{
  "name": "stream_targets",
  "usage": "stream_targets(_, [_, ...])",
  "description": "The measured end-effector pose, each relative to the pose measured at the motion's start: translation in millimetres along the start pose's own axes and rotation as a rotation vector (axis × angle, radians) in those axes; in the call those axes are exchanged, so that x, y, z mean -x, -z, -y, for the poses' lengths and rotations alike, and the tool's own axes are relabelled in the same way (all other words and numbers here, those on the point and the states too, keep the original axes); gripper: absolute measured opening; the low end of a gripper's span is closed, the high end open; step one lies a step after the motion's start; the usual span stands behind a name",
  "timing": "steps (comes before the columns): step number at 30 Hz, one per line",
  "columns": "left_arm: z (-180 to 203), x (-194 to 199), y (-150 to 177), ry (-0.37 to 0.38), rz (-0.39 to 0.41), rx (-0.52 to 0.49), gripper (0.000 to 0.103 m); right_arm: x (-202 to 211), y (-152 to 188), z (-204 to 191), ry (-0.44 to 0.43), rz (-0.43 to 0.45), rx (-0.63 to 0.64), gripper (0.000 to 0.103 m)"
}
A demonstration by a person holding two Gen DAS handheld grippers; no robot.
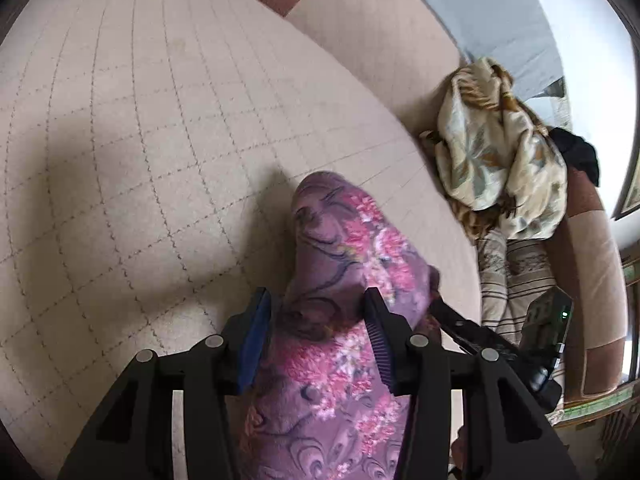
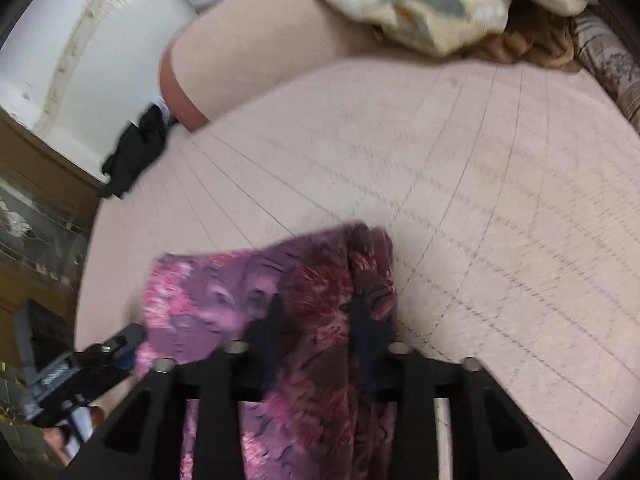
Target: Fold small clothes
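A small purple garment with pink flowers [image 1: 344, 264] hangs bunched over a beige quilted sofa seat [image 1: 140, 140]. My left gripper [image 1: 316, 312] has its fingers on both sides of the cloth and holds it. The garment also shows in the right wrist view [image 2: 248, 292], blurred. My right gripper [image 2: 316, 316] is closed on a fold of it too. The right gripper's body shows in the left wrist view [image 1: 500, 344] at the lower right; the left gripper's body shows in the right wrist view [image 2: 92, 364] at the lower left.
A cream floral blanket [image 1: 500, 152] lies heaped against the sofa back, with a striped cushion [image 1: 516, 276] below it. A black garment [image 2: 136, 148] lies at the seat's edge. A wooden cabinet [image 2: 36, 216] stands beside the sofa.
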State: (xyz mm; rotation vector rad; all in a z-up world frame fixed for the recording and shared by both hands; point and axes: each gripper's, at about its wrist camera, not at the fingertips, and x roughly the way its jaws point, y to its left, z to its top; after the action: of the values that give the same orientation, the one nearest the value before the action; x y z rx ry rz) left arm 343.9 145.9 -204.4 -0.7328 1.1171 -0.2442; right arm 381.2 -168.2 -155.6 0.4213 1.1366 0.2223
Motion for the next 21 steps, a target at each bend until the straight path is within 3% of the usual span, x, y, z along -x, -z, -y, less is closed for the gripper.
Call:
stream_targets(1, [-1, -2, 1, -0.017, -0.01, -0.007, 0.046, -9, 1, 1, 0.039, -0.013, 0.008, 0.019])
stream_targets(2, [-1, -3, 1, -0.034, -0.015, -0.012, 0.046, -13, 2, 3, 0.061, -0.018, 0.008, 0.016])
stream_targets(8, [4, -5, 4, -0.088, -0.006, -0.051, 0.045, -15, 4, -1, 0.066, -0.029, 0.016, 0.016])
stream_targets(9, [5, -4, 4, -0.096, 0.0, -0.065, 0.044, -16, 3, -6, 0.079, -0.028, 0.039, 0.008])
stream_targets(10, [7, -4, 5, -0.092, 0.003, -0.068, 0.038, -17, 1, -11, 0.099, -0.023, 0.052, 0.007])
stream_targets(13, [9, -2, 5, -0.083, 0.019, -0.085, 0.037, 12, -5, -11, 0.108, 0.045, 0.054, 0.006])
stream_targets(18, [10, -14, 5, -0.137, 0.024, -0.119, 0.044, -23, -1, 24, 0.075, -0.049, -0.055, 0.007])
stream_targets(20, [17, -6, 9, -0.17, 0.042, -0.149, 0.051, -10, -4, 15, 0.069, -0.024, -0.031, 0.013])
stream_targets(21, [19, -1, 12, -0.188, 0.043, -0.155, 0.054, -1, -4, 10, 0.063, -0.013, -0.009, 0.025])
